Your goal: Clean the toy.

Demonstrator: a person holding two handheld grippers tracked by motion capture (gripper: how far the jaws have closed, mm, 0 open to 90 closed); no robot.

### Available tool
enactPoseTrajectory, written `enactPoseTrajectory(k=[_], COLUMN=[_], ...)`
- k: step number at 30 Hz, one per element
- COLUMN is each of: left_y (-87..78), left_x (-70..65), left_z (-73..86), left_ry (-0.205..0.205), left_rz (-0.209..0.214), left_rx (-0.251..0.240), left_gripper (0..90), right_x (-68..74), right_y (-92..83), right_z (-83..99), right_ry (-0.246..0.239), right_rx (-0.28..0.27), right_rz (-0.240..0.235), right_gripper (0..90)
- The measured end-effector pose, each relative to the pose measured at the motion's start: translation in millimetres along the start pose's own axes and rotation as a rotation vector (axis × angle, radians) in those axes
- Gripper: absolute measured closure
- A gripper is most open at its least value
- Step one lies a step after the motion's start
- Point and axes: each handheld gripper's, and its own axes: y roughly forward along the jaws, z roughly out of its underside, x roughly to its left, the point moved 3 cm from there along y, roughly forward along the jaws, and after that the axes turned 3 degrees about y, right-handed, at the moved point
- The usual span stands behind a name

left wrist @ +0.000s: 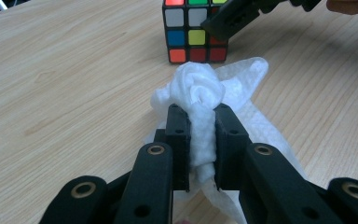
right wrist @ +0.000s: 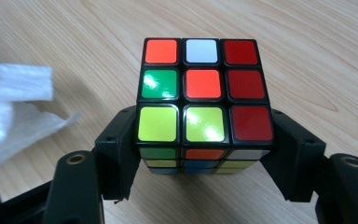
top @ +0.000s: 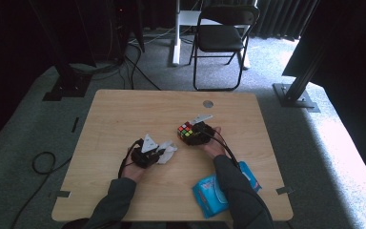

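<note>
A: We see the left gripper [left wrist: 200,135] pinching a crumpled white paper wipe [left wrist: 205,93]. The wad is squeezed between both black jaws and bulges out past the tips, with loose folds draped on the light wooden table [left wrist: 65,84].

B: Agreed. In the high view we put that left gripper [top: 148,152] and the wipe [top: 167,151] near the middle of the table [top: 124,114], a bit towards the near edge. The person's left hand [top: 134,171] comes in from that edge.

A: For the right gripper [right wrist: 204,154], we have the multicoloured 3x3 twist puzzle cube with black edges [right wrist: 204,91] sitting between its jaws. The jaws stand against the cube's two side faces at its near lower part. We read them as pressing on it; no gap shows on either side.

B: Same here. The cube's top face shows orange, white, red, green and yellow stickers. It rests on the table, not lifted as far as we can tell.

A: In the high view, the cube [top: 186,131] lies just right of the table's centre, and the right gripper [top: 196,134] is on its right side. Cube and wipe are near each other but apart.

B: We also see a blue plastic pack of wipes [top: 208,194] at the near right corner, partly under the right sleeve [top: 240,195]. A round grey cable port [top: 208,103] sits by the far edge.
</note>
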Motion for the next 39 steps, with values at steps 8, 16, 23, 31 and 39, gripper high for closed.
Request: enactPoseTrajectory(k=[8,16,23,31,39], left_y=[-0.9,-2.4,-5.9,-9.5,-6.6], left_x=[1.0,3.4,6.7,11.3,14.5], left_z=[-1.4,-4.6,-10.4,-26.5,-43.3], left_ry=[0.0,-0.007,-0.008,-0.007,-0.003], left_rz=[-0.004,-0.004,-0.016,-0.021,-0.028], left_rx=[-0.001,-0.007,-0.017,-0.039,-0.054], left_gripper=[79.1,79.2,80.3,81.0,81.4], right_x=[7.5,13.4,18.5,24.2,25.1], right_y=[-3.6,-5.5,-7.2,-9.2,-10.5], right_z=[-0.7,0.1,0.9,1.3,1.0], right_ry=[-0.022,-0.046,-0.071,-0.092,-0.095], right_rx=[-0.017,-0.019,-0.02,-0.028,-0.033], right_rz=[-0.042,-0.066,-0.08,-0.098,-0.1], right_gripper=[34.2,34.2,34.2,34.2,34.2])
